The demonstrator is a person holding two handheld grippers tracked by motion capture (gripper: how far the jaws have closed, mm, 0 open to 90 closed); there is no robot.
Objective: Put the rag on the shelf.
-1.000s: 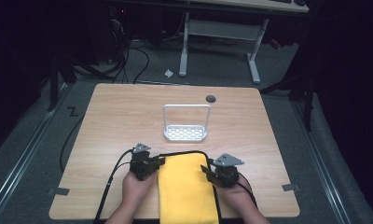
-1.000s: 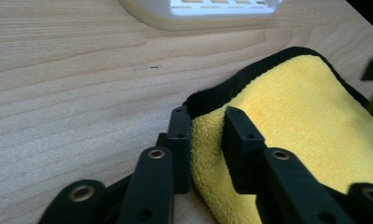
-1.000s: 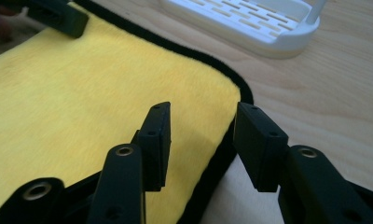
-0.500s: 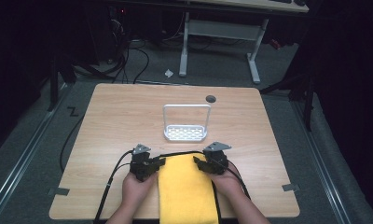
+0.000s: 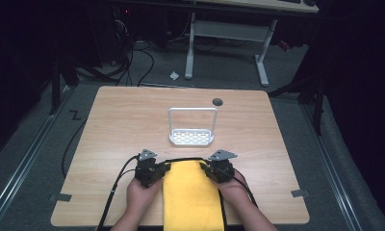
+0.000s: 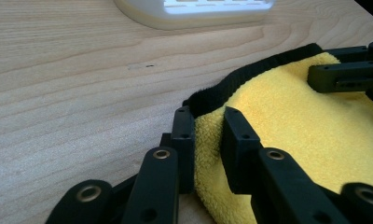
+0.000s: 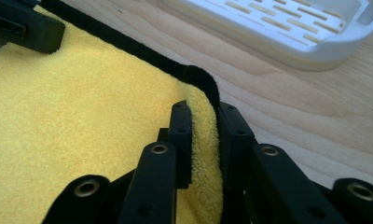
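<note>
here the left gripper [image 6: 207,135] pinches the yellow towel [image 5: 190,197] at its far left corner, and the right gripper [image 7: 202,126] pinches the far right corner. the towel lies flat at the table's [image 5: 123,125] near edge, with the white rack [image 5: 191,136] just beyond.

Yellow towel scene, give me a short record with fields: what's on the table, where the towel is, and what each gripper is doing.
surface: wooden table
towel: yellow towel with black edging, flat at the near edge, between both hands
left gripper: left gripper jaws either side of the towel's far left corner, cloth between them
right gripper: right gripper jaws either side of the far right corner, cloth between them
other item: white rack with upright handle, mid-table, apart from the towel
</note>
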